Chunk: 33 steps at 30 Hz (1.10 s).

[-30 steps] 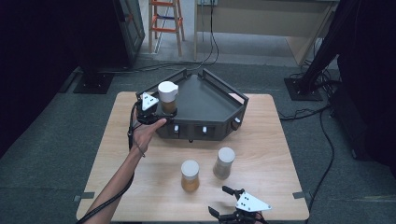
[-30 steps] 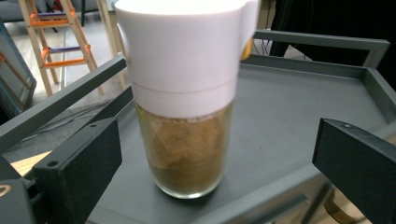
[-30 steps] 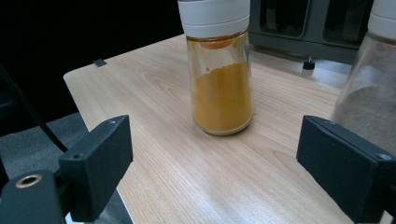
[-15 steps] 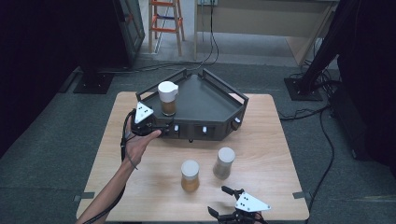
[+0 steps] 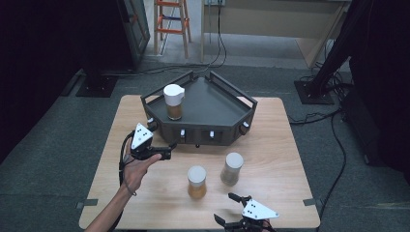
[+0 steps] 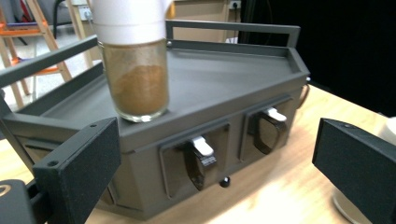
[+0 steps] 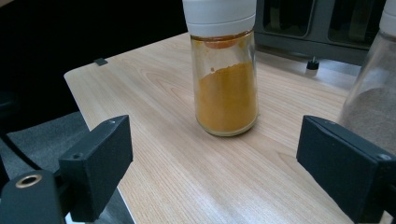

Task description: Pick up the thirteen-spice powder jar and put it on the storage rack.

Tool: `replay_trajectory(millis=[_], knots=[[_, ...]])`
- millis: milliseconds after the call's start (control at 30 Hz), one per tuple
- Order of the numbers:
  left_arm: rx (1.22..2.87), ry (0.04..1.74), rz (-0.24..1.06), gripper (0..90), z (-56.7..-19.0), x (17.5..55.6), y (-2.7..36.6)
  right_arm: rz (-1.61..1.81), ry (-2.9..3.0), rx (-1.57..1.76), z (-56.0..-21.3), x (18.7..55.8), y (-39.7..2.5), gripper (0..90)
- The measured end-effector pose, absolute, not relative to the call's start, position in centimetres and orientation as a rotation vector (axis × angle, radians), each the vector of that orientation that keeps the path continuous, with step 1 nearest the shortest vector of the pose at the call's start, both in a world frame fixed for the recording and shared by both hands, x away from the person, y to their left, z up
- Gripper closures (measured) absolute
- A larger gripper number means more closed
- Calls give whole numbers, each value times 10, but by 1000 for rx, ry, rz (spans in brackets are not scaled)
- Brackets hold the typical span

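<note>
- The wooden worktop (image 5: 280, 145) carries a dark grey wedge-shaped rack (image 5: 203, 108) at its far middle, with a railed top and small drawers with white tabs along its near face.
- A jar of brown powder (image 5: 174, 102) with a white cap stands upright on the rack's top, at its left corner; in the left gripper view this jar (image 6: 135, 65) sits near the rack's front edge.
- The left tool (image 5: 151, 151), held in the person's hand (image 5: 138, 169), is just near and left of the rack, its jaws spread wide and holding nothing; its view looks onto two drawer fronts (image 6: 229, 149).
- A jar of orange powder (image 5: 197, 182) stands on the worktop in the near middle, and a jar of grey-brown powder (image 5: 232, 168) stands just to its right, a little farther; the two are close together but apart.
- The right tool (image 5: 239, 212) lies at the near edge of the worktop, near the two jars, its jaws spread and empty.
- In the right gripper view the orange jar (image 7: 225, 70) stands upright between and beyond the jaws, with the grey-brown jar (image 7: 373, 93) at the right edge.
</note>
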<state>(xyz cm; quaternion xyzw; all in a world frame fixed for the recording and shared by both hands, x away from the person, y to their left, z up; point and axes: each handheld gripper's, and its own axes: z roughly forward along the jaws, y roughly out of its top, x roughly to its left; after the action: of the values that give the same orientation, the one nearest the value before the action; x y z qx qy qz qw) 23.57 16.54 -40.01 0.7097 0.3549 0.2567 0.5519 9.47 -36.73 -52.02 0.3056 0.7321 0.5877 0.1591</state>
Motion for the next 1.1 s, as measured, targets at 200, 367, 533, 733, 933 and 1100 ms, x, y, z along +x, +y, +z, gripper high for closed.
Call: replay_trajectory(millis=[200, 367, 533, 733, 933, 1100], knots=[[1676, 814, 589, 12, -408, 221, 168, 1678, 2088, 872, -520, 94, -367, 105], [1683, 781, 591, 12, -414, 207, 169, 1680, 2087, 870, -520, 94, -367, 105], [1681, 761, 564, 12, -421, 196, 171, 1680, 2085, 875, -520, 94, -367, 105], [1663, 749, 541, 12, -429, 181, 177, 1680, 2085, 872, -520, 93, -367, 105], [1662, 749, 509, 12, -440, 169, 182, 1682, 2083, 874, -520, 93, -367, 105], [1656, 743, 506, 12, -447, 161, 184, 1685, 2082, 880, -520, 94, -366, 105]])
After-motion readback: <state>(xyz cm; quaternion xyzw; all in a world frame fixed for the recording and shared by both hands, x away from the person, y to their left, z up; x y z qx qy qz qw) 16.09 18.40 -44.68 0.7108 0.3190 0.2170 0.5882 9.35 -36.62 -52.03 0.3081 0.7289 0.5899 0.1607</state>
